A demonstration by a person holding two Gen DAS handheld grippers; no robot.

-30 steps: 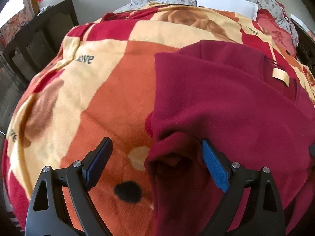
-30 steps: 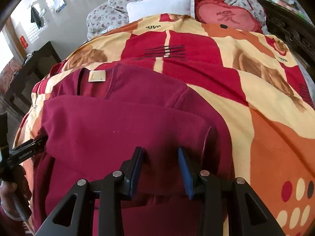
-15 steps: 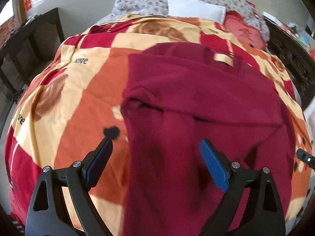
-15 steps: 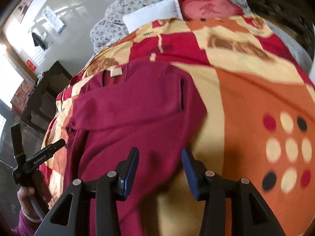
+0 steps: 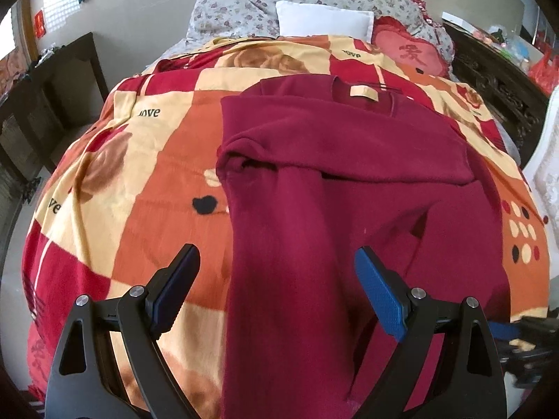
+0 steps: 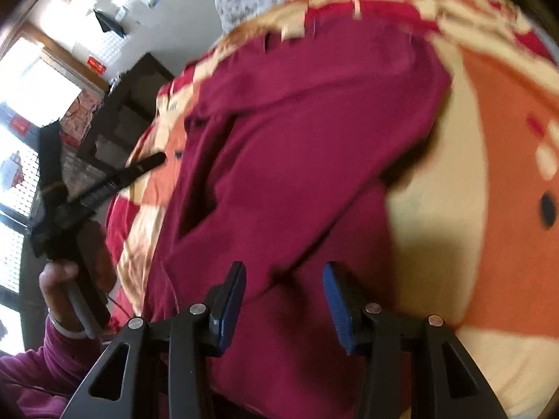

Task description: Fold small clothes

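A dark red sweater [image 5: 332,181] lies on the bed, neck label [image 5: 363,92] at the far end, both sleeves folded across its chest. It also shows in the right wrist view [image 6: 307,132], which is blurred. My left gripper [image 5: 276,279] is open and empty, above the sweater's lower left part. My right gripper [image 6: 283,289] is open and empty, above the sweater's lower right edge. The left gripper also shows at the left of the right wrist view [image 6: 104,181], held by a hand.
The bed carries an orange, red and cream patterned blanket [image 5: 139,174]. A white pillow [image 5: 321,21], a floral pillow [image 5: 244,10] and a red cushion [image 5: 408,52] lie at the head. Dark wooden furniture [image 5: 52,80] stands left of the bed, a carved dark frame [image 5: 496,80] right.
Both grippers have pulled back and up from the sweater toward the foot of the bed. The right gripper has opened wider and tilted. The folded sleeves lie where they were left.
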